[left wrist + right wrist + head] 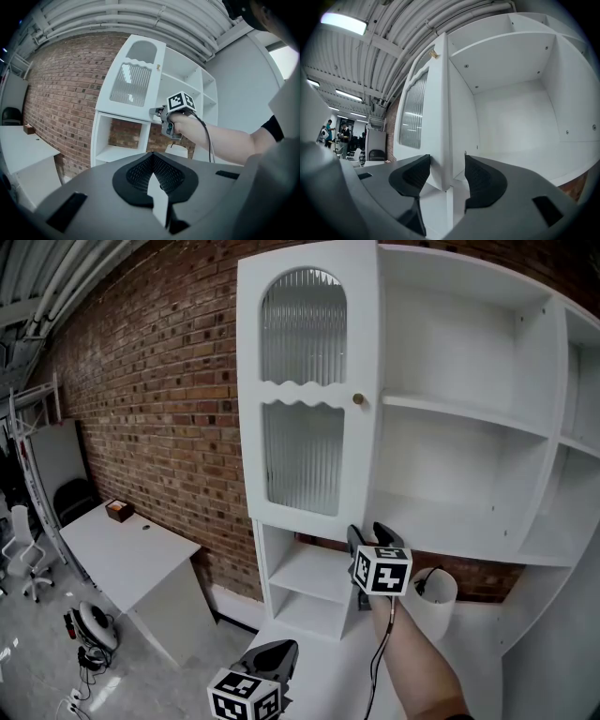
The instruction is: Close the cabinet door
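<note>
The white cabinet door (pixel 305 381) with ribbed glass panels and a small brass knob (pixel 357 398) stands swung out in front of the bare shelves (pixel 469 418). My right gripper (pixel 375 532) is at the door's lower free corner. In the right gripper view its jaws (pixel 447 171) stand open astride the door's edge (pixel 440 140), the left pad against the outer face and a small gap at the right pad. My left gripper (pixel 272 657) hangs low in front of the cabinet, shut and holding nothing (pixel 152 159). The left gripper view shows the door (pixel 133 75) and the right gripper (pixel 157 111).
A white cylindrical pot (pixel 433 601) stands on the counter right of my right forearm. Open lower cubbies (pixel 309 577) sit under the door. A white desk (pixel 122 549) with a small brown box (pixel 119 510) stands along the brick wall (pixel 159 381) at left.
</note>
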The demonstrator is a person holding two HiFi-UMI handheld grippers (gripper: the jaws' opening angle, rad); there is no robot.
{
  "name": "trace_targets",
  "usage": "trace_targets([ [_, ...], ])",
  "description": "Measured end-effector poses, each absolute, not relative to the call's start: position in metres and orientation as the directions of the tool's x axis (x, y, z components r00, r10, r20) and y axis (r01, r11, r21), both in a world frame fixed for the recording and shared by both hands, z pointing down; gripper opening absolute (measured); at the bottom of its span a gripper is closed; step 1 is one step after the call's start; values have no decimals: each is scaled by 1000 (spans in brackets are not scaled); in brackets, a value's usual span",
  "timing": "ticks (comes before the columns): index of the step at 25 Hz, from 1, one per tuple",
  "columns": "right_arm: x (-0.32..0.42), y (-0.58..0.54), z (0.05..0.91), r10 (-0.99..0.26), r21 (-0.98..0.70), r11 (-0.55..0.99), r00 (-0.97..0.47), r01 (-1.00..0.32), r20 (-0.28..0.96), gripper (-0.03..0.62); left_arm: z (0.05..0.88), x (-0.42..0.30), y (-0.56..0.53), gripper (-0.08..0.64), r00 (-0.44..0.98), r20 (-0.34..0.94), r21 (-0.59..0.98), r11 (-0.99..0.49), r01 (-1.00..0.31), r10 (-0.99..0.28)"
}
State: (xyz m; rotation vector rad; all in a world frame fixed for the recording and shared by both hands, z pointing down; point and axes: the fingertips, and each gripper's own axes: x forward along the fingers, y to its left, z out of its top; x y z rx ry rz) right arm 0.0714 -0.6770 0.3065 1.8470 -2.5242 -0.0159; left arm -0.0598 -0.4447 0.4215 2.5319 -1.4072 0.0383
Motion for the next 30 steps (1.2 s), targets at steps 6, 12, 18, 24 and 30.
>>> trace_targets([
  [6,74,-685,307,-956,2,293,-293,-956,10,247,420,-63,-450,7,531,134,199,-503,-841,-836],
  [12,72,-687,307,-959,7,283,-283,-959,18,245,417,-69,-451,6,535,131,198,-507,-839,-835],
  [18,77,-675,305,-964,-1,265,-265,-964,14,241,413,-71,-444,6,541,127,198,-513,-835,-831],
  [24,77,-650,300,-965,0,261,-261,-965,-11,221,413,-75,-432,6,545,123,196,-518,-832,-829],
  [30,64,-611,300,-955,31,294,-295,-955,-12,26,409,-78,-413,7,553,114,189,-528,-828,-826],
])
